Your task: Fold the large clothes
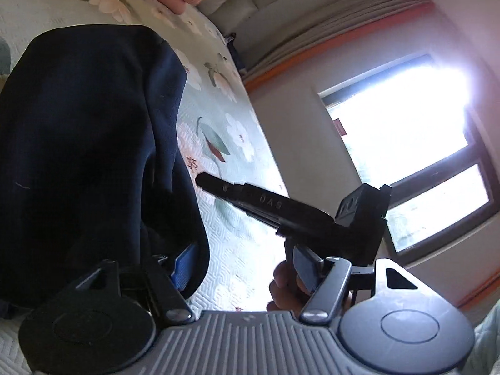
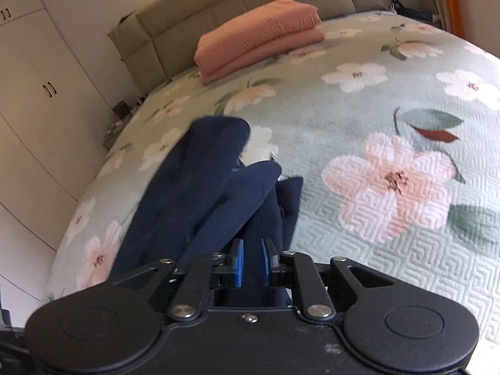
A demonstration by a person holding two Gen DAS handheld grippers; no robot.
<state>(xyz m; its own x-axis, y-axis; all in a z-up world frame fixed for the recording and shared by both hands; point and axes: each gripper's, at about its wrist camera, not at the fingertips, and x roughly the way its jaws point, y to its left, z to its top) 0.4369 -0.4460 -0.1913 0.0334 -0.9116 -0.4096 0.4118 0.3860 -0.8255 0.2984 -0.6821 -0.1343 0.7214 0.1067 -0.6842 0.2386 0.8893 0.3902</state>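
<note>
We saw the navy garment (image 2: 215, 187) lying bunched on the floral bedspread (image 2: 390, 100), well apart from the folded pink blanket (image 2: 259, 40) near the headboard (image 2: 250, 3). Our right claw (image 2: 252, 262) pinched a fold of the garment between its blue pads (image 2: 238, 262). Our left claw (image 1: 243, 268) stood spread (one pad (image 1: 184, 265) half buried under dark cloth (image 1: 87, 143)), the other side bare beside a window (image 1: 415, 162).

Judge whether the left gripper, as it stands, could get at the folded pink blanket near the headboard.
Probably not straight away: the left gripper is open beside the navy garment, while the pink blanket lies far up the bed. Nothing blocks the way.
</note>
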